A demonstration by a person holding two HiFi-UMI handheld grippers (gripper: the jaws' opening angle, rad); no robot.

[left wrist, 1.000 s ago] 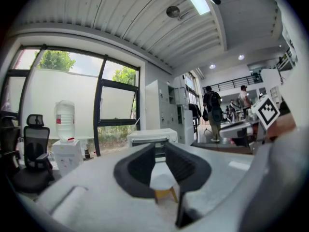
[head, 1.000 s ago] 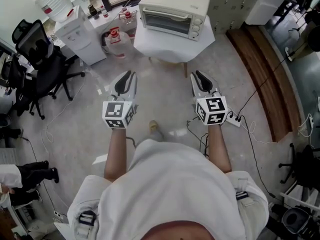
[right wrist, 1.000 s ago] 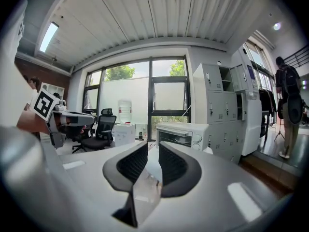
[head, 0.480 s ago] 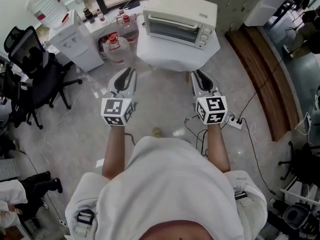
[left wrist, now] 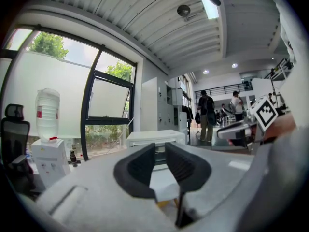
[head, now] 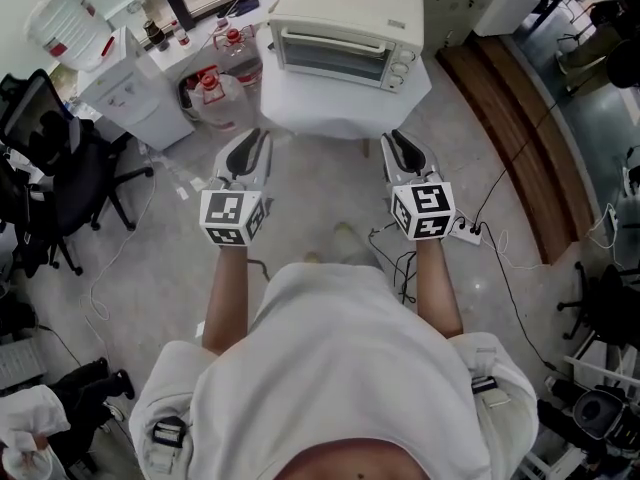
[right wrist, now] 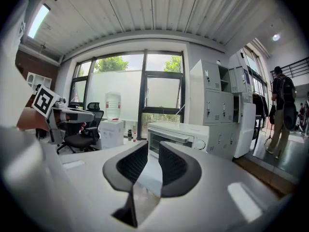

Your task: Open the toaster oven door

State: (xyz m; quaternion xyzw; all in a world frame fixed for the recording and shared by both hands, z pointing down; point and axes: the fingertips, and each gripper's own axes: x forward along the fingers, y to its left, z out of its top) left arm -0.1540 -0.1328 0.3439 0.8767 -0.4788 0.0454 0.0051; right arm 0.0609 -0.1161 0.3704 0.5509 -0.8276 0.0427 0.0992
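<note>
The grey, black-padded left gripper (head: 254, 144) is held level with its jaws a narrow gap apart and nothing between them. The matching right gripper (head: 398, 144) is beside it, its jaws likewise slightly apart and empty. Each carries a white cube with black square markers and is held by a bare forearm of the person in a white shirt.

Both point at the far cream-white, box-shaped toaster oven (head: 345, 30), which stands just beyond the tips on a small table draped in white cloth (head: 330, 103). Its glass door (head: 335, 53) is shut, the handle bar along its top edge, with three round knobs to the right. The right gripper's own view shows the oven (right wrist: 179, 135) straight past the jaws.

Far left stand a white water dispenser (head: 125, 93) and a black office chair (head: 45, 153). A white power strip (head: 468, 231) lies on the grey floor near the right gripper.
</note>
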